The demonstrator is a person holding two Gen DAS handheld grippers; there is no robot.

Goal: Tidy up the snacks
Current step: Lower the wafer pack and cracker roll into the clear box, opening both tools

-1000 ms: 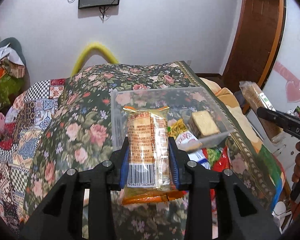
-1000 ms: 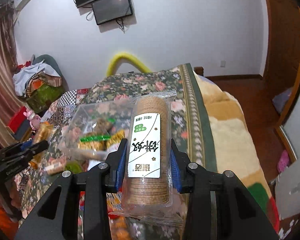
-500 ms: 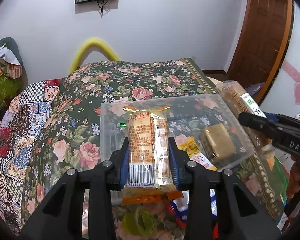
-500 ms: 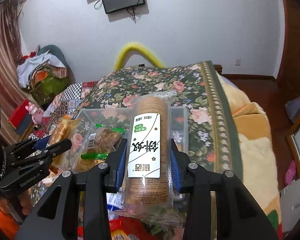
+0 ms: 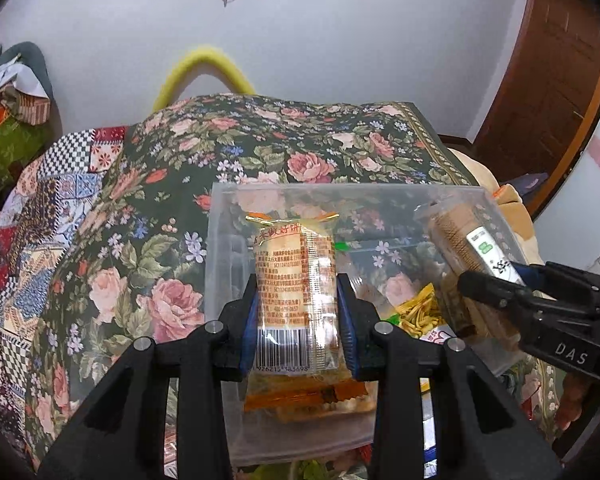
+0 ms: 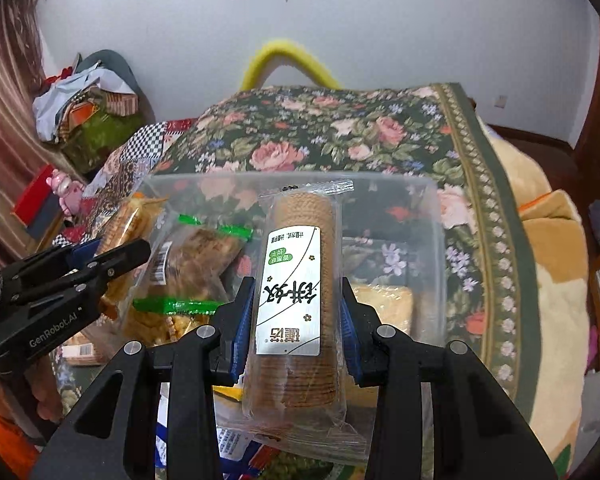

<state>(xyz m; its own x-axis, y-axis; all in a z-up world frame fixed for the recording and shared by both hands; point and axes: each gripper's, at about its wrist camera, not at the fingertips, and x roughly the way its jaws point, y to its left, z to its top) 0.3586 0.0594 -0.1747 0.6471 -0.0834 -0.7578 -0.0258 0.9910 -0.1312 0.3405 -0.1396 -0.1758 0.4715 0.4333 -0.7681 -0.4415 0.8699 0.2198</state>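
Observation:
My left gripper (image 5: pixel 298 320) is shut on an orange-printed cracker packet (image 5: pixel 296 280) with a barcode, held above the left part of a clear plastic box (image 5: pixel 220 240) on the flowered bedspread. My right gripper (image 6: pixel 298 320) is shut on a round biscuit roll (image 6: pixel 296 264) with a white label, held over the same box (image 6: pixel 436 216). The right gripper (image 5: pixel 512 296) and its roll (image 5: pixel 460 232) show at the right of the left wrist view. The left gripper (image 6: pixel 112 260) shows at the left of the right wrist view. Several snack packs lie in the box, one with green seals (image 6: pixel 192 264).
The flowered bedspread (image 5: pixel 280 148) covers the bed, with a patchwork quilt (image 5: pixel 40 208) on its left. More snack packets (image 6: pixel 236 444) lie near the box's front edge. A yellow hoop (image 5: pixel 204 72) stands behind the bed. A wooden door (image 5: pixel 556 88) is at the right.
Both grippers have moved forward over the clear box with their packets. The box now sits closer and lower in both views, and the two grippers are nearer each other.

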